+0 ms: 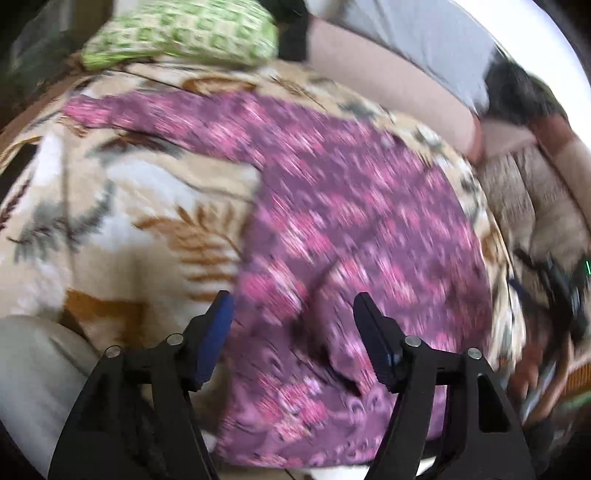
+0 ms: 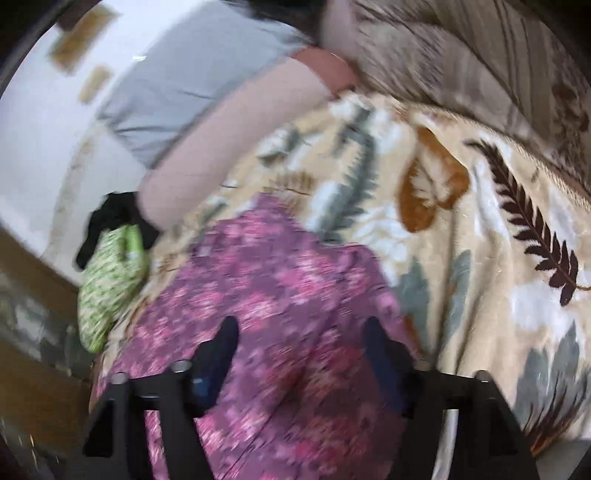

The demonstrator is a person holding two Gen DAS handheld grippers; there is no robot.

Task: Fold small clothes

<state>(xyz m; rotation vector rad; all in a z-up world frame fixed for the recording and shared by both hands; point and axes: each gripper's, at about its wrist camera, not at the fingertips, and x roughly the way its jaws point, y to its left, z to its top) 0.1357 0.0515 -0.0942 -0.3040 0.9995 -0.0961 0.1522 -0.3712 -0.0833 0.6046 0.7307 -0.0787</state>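
Note:
A purple and pink patterned garment (image 1: 332, 221) lies spread on a beige leaf-print blanket (image 1: 122, 206); it also shows in the right wrist view (image 2: 280, 280). My left gripper (image 1: 293, 306) is open and empty, held just above the garment's near part. My right gripper (image 2: 301, 332) is open and empty, also just above the garment. Both views are blurred by motion.
A green and white patterned cloth (image 1: 184, 33) lies at the blanket's far edge, also in the right wrist view (image 2: 107, 280). A person's arm (image 2: 229, 140) in a grey shirt reaches across the blanket. A brown cushion (image 2: 461, 62) lies beyond the blanket (image 2: 480, 206).

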